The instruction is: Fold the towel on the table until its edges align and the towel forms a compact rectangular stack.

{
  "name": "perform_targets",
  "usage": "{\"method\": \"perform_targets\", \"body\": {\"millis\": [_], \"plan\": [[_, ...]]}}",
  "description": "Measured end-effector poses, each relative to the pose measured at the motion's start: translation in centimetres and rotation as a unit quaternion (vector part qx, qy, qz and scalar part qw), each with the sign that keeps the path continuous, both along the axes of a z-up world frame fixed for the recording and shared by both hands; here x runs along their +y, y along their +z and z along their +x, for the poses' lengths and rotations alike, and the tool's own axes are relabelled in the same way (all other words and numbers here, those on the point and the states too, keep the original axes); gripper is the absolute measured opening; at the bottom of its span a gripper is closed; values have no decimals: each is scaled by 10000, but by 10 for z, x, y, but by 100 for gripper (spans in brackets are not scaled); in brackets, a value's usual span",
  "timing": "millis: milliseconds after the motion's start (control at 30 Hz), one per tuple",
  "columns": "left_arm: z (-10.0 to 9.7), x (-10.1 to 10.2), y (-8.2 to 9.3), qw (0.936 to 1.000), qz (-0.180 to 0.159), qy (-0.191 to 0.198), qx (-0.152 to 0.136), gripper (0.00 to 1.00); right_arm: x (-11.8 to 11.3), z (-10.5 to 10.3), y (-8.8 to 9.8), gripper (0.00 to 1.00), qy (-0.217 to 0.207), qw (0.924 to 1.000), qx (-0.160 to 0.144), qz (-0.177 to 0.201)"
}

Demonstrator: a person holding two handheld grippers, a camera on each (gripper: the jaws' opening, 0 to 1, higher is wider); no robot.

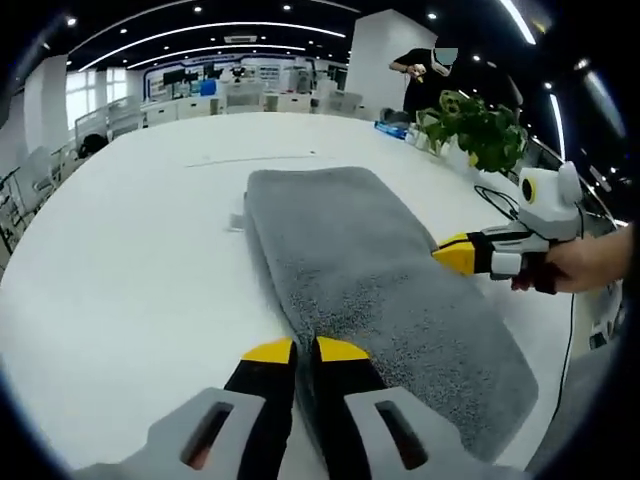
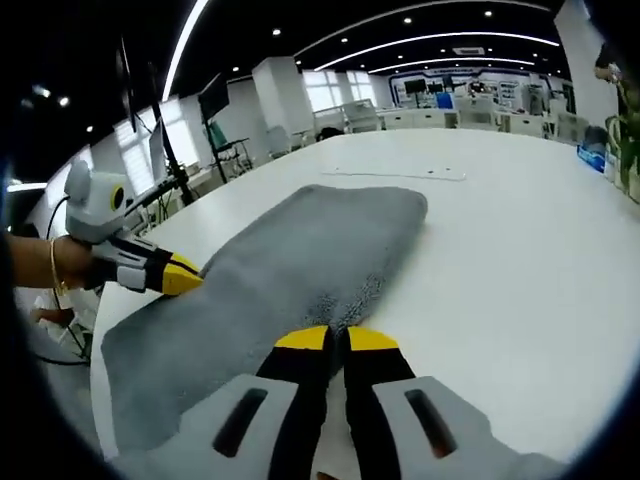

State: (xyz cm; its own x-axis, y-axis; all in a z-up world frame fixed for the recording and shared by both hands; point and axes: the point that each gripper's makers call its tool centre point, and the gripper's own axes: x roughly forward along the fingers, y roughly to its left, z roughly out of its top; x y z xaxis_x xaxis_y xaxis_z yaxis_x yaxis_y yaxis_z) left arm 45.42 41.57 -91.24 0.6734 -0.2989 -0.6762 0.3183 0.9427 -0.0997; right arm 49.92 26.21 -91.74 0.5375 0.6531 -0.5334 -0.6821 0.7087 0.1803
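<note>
A grey towel (image 1: 370, 270) lies on the white table (image 1: 130, 260) as a long folded strip. My left gripper (image 1: 305, 348) rises from the bottom of the left gripper view, jaws shut on the towel's near long edge. My right gripper (image 1: 445, 255) comes in from the right, its yellow tip on the opposite long edge. In the right gripper view the towel (image 2: 290, 260) runs away from me. There my right gripper (image 2: 338, 338) is shut at its near edge, and my left gripper (image 2: 190, 278) pinches the far edge from the left.
A potted plant (image 1: 480, 130) and a black cable (image 1: 495, 200) sit at the table's right rim, with a person (image 1: 430, 70) standing behind. A thin strip (image 2: 395, 174) lies beyond the towel. Bare table (image 2: 520, 230) spreads to the sides. A hand (image 2: 60, 265) holds the left gripper.
</note>
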Motion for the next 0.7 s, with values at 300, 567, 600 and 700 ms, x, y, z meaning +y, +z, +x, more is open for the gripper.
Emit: {"method": "perform_targets", "body": {"millis": [300, 567, 600, 700], "plan": [[-2, -3, 1, 9980, 603, 22, -206, 5, -2, -2, 1, 2, -339, 9994, 35, 44], [-3, -5, 4, 9929, 1075, -385, -324, 4, -1, 0, 1, 1, -155, 9999, 37, -46], [-3, -6, 4, 9921, 1090, -503, -365, 4, -1, 0, 0, 1, -180, 9998, 36, -38], [-1, -7, 5, 9836, 1391, -1003, -554, 4, 0, 1, 1, 1, -20, 9984, -402, -398]]}}
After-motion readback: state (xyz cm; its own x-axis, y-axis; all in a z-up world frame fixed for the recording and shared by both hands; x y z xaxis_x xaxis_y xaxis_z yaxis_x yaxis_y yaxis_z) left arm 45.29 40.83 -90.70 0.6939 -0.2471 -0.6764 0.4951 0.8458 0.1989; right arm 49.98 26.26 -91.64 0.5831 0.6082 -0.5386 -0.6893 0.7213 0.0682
